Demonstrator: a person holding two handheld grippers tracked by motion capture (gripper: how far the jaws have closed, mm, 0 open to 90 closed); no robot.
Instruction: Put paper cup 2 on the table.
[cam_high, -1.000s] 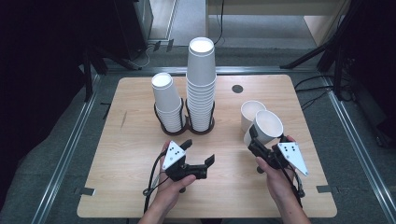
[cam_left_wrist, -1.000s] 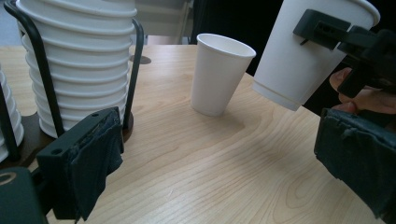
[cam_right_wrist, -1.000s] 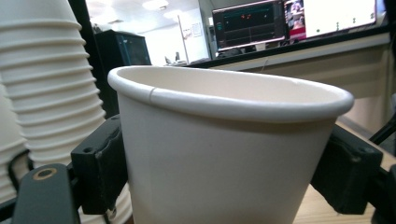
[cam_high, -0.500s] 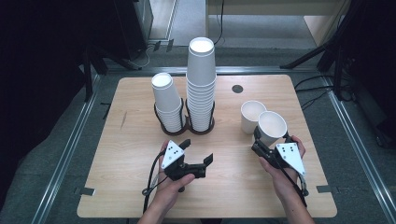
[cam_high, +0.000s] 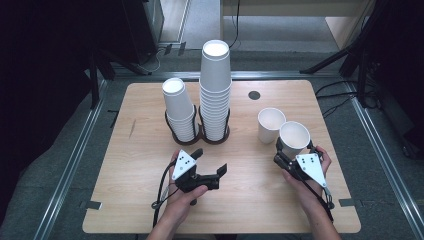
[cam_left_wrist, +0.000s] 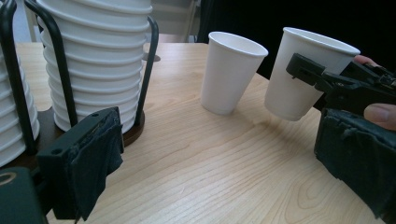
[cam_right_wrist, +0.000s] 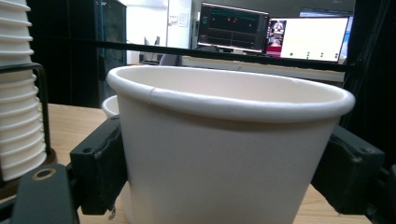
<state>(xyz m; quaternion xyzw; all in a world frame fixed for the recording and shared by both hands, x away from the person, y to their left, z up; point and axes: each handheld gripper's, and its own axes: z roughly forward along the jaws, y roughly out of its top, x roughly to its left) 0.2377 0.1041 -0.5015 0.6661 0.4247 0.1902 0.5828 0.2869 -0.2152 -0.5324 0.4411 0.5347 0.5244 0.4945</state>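
- Holding a paper cup (cam_high: 294, 139) w/ the right hand-held gripper (cam_high: 295, 153), jaws clamped on both sides of its wall. In the left gripper view it looks lifted just off the worktop (cam_high: 250, 200), tilted a bit.
- Done so far, imo: one single cup (cam_high: 270, 124) stands upright on the worktop, just beside the held one, so that looks like the first one set out.
- Left to do, prob: put this 2nd cup down next to it, then let go. Plenty more in the tall stack (cam_high: 215, 90) and the short stack (cam_high: 179, 109), both sitting in the black wire holder (cam_high: 200, 135), so I'd guess it's early days.
- Right hand comes in low from the near edge, gripper pointing fwd at the cup.
- Left hand-held gripper (cam_high: 210, 162) has its jaws spread wide w/ nothing between them, resting low near the middle of the worktop, angled toward the stacks & well apart from the cups.
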